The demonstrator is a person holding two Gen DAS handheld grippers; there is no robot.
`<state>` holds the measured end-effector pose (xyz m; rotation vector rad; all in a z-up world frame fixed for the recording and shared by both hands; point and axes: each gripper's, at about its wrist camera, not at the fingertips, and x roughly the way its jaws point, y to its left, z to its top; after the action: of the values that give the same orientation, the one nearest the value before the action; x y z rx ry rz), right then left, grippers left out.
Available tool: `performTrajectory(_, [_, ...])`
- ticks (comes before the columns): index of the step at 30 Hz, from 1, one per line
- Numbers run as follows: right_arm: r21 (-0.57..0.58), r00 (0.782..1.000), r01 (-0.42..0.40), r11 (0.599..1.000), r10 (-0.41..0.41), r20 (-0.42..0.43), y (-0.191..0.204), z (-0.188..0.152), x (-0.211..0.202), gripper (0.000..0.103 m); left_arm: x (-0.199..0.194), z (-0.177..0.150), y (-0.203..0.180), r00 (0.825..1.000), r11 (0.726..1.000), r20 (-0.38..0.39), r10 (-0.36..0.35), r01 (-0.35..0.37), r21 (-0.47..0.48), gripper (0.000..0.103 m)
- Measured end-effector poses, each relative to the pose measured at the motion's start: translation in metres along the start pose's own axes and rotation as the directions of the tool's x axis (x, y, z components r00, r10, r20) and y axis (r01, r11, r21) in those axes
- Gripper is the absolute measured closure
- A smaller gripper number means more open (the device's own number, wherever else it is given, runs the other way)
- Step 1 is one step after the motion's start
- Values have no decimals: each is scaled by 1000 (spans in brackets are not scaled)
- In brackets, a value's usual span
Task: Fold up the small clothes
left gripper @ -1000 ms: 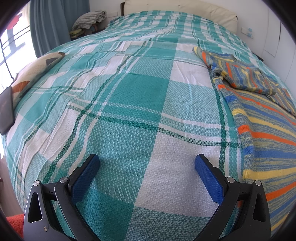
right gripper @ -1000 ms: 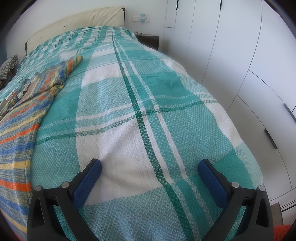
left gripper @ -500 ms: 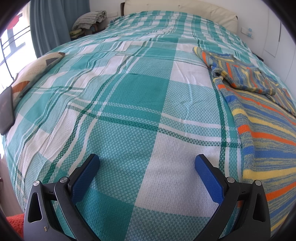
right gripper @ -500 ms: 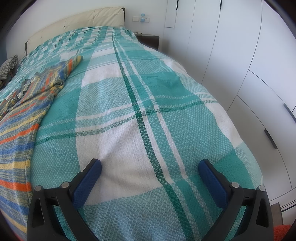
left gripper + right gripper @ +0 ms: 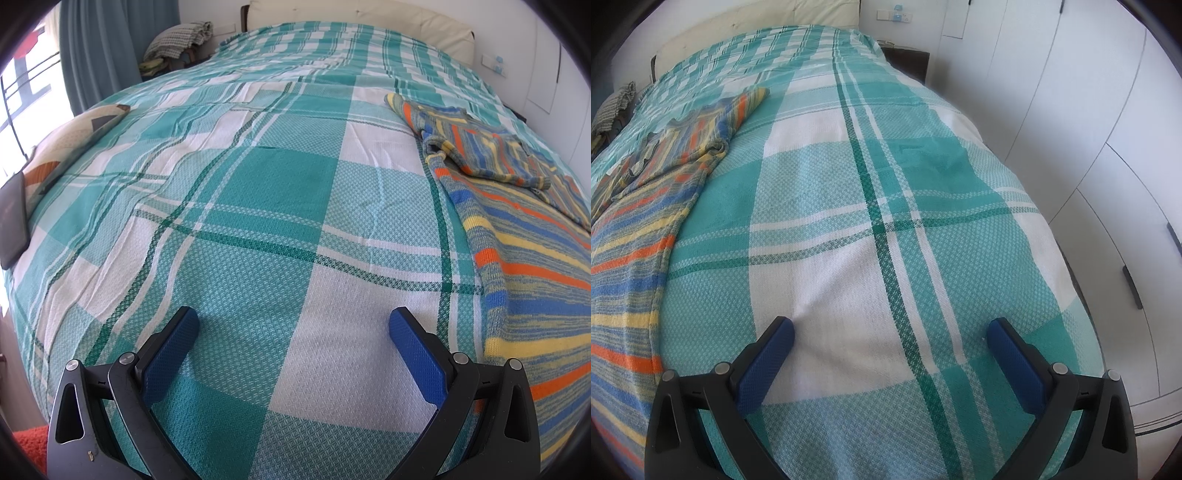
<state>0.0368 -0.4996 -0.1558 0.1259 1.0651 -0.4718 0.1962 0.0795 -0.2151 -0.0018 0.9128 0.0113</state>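
Both of your blue-padded black grippers hovered wide apart and empty over the teal-and-white checked bedspread (image 5: 280,192). The striped knitted garment in blue, yellow and orange (image 5: 524,258) lay between them: at three o'clock of your left gripper (image 5: 293,326), at nine o'clock of your right gripper (image 5: 890,334). One sleeve looked already turned over its body towards twelve o'clock. To fold cleanly, each gripper likely needed to pinch only the garment's nearest edge, not the bedspread beneath.
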Motion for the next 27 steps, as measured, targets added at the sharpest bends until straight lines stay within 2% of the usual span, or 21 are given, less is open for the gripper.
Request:
performTrajectory(3, [2, 982, -160, 987, 159, -98, 4, 33, -30, 3, 0, 0, -1, 1000, 1000, -1, 8, -8, 0, 0])
performTrajectory(4, [18, 970, -220, 975, 221, -105, 11, 45, -45, 3, 0, 1, -1, 1000, 1000, -1, 12, -12, 0, 0])
performTrajectory(5, [35, 944, -308, 951, 310, -113, 23, 57, -59, 3, 1, 2, 0, 1000, 1000, -1, 16, -16, 0, 0])
performTrajectory(6, [56, 897, -420, 906, 424, -122, 39, 69, -71, 4, 1, 3, 0, 1000, 1000, -1, 19, -19, 0, 0])
performTrajectory(8, [113, 775, -608, 786, 618, -132, 75, 91, -83, 8, 2, 5, 0, 1000, 1000, -1, 20, -20, 0, 0])
performTrajectory(9, [145, 713, -673, 725, 688, -137, 97, 101, -82, 14, 2, 4, 0, 1000, 1000, -1, 19, -19, 0, 0])
performTrajectory(10, [179, 665, -712, 679, 734, -140, 116, 112, -76, 19, 2, 5, 0, 1000, 1000, 0, 17, -17, 0, 0])
performTrajectory(11, [227, 626, -735, 639, 768, -136, 135, 122, -64, 29, 3, 5, 2, 1000, 1000, 0, 15, -15, 0, 0])
performTrajectory(12, [278, 601, -742, 610, 789, -127, 152, 133, -50, 38, 3, 5, 0, 1000, 1000, 1, 13, -13, 2, 0])
performTrajectory(13, [319, 586, -742, 590, 802, -120, 167, 142, -34, 41, 3, 5, 0, 1000, 1000, 2, 13, -13, 3, 0])
performTrajectory(15, [384, 563, -734, 560, 818, -118, 198, 157, 0, 50, 3, 4, -1, 1000, 1000, 4, 15, -15, 4, 0])
performTrajectory(17, [437, 551, -721, 537, 828, -109, 218, 165, 26, 54, 2, 3, -1, 1000, 1000, 4, 15, -15, 3, 0])
performTrajectory(20, [501, 558, -685, 529, 823, -107, 238, 173, 53, 57, 2, 3, -1, 1000, 1000, 3, 14, -14, 4, 0])
performTrajectory(23, [522, 611, -609, 597, 773, -172, 255, 175, 71, 58, 2, 3, -2, 1000, 1000, 4, 15, -15, 4, 0])
performTrajectory(24, [528, 621, -586, 615, 759, -195, 259, 175, 77, 58, 3, 3, -1, 1000, 1000, 4, 15, -15, 4, 0])
performTrajectory(26, [547, 642, -556, 625, 742, -195, 263, 174, 85, 62, 2, 3, -2, 1000, 1000, 5, 15, -15, 4, 0])
performTrajectory(27, [556, 651, -551, 622, 737, -180, 263, 175, 87, 69, 2, 3, -2, 1000, 1000, 4, 14, -14, 4, 0])
